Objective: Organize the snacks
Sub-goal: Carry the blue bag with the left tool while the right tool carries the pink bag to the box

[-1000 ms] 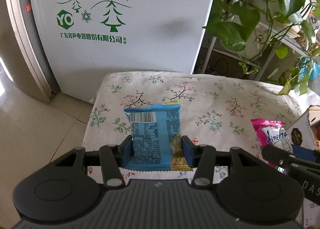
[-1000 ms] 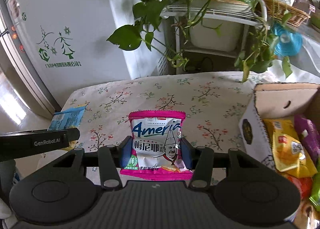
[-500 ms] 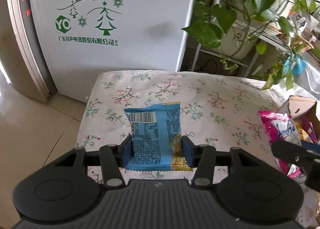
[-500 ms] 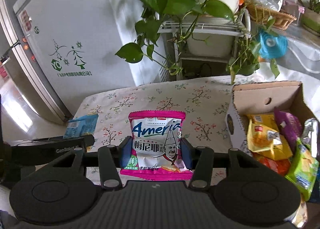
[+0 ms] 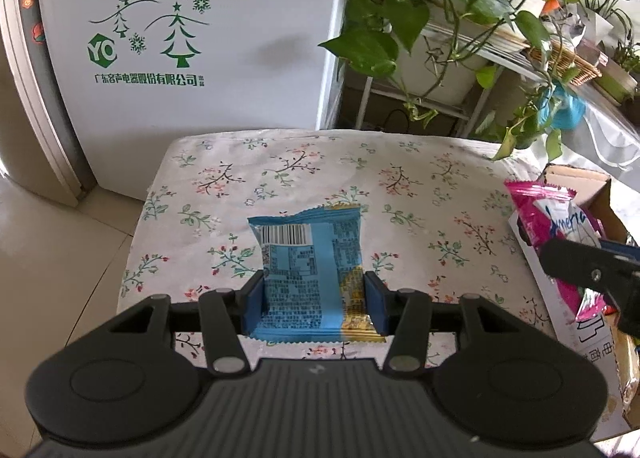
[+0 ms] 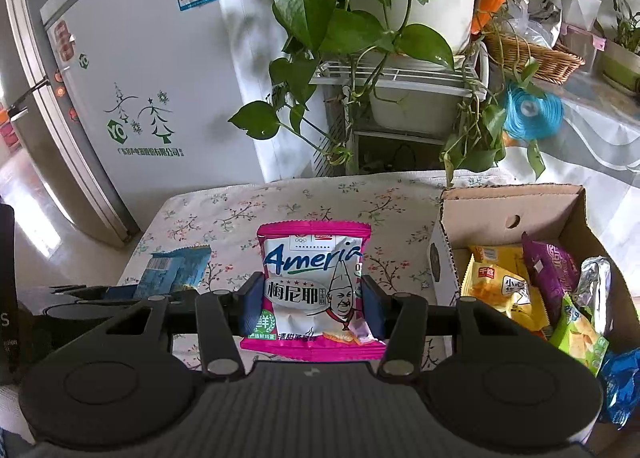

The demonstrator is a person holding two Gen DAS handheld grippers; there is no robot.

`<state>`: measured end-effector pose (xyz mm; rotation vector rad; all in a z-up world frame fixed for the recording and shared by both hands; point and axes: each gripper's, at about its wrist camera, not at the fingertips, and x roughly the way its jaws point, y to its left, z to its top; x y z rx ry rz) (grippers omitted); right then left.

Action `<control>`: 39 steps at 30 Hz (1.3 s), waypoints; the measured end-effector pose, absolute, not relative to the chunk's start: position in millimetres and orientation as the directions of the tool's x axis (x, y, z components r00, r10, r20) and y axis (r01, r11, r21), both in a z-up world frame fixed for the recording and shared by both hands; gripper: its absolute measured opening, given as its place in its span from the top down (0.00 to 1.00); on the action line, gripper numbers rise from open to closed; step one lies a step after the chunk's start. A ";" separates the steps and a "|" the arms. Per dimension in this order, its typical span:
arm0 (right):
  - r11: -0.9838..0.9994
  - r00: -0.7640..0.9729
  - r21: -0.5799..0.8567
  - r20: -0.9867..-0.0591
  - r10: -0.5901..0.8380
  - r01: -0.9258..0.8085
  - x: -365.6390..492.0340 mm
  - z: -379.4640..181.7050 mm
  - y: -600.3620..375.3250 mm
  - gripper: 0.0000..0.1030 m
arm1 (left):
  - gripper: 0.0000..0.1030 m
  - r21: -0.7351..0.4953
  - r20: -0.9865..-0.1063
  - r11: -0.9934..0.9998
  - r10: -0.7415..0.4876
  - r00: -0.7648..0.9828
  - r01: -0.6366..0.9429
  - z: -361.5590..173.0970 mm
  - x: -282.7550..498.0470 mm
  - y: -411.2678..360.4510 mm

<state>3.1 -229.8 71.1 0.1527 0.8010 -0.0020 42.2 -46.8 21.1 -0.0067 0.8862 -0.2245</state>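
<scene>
My left gripper (image 5: pixel 314 304) is shut on a blue snack packet (image 5: pixel 308 258) and holds it above the flowered tablecloth (image 5: pixel 304 177). My right gripper (image 6: pixel 312 308) is shut on a pink and white snack packet (image 6: pixel 314 278), held above the table just left of an open cardboard box (image 6: pixel 508 201). The box holds several snack packets, among them a yellow one (image 6: pixel 496 282) and a purple one (image 6: pixel 554 272). The pink packet (image 5: pixel 560 225) and the box (image 5: pixel 576 177) show at the right edge of the left wrist view. The blue packet (image 6: pixel 176 268) shows at the left of the right wrist view.
A white fridge (image 5: pixel 208 29) stands behind the table's far left. A plant stand with trailing green plants (image 6: pixel 360 25) is behind the far edge. A wicker basket (image 6: pixel 532 53) sits on a shelf at the back right. Tiled floor (image 5: pixel 48 258) lies left of the table.
Both grippers have risen and pulled back, each with its packet held. The right gripper has moved toward the box, so more of its inside shows.
</scene>
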 end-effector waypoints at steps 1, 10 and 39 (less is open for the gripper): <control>0.989 0.696 0.136 -0.715 0.057 0.058 2.4 71.2 -230.0 0.45 | 0.52 -0.099 -0.767 0.976 -0.198 0.611 0.192 21.1 41.9 -47.4; 0.989 0.707 0.131 -0.706 0.045 0.068 -2.2 73.8 -239.0 0.45 | 0.52 -0.084 -0.726 0.975 -0.200 0.658 0.205 33.4 36.0 -56.9; 0.893 0.799 0.277 -0.586 -0.135 0.354 -64.6 120.7 -385.3 0.45 | 0.51 -0.125 -0.659 0.925 -0.348 0.667 0.359 57.6 -1.3 -133.4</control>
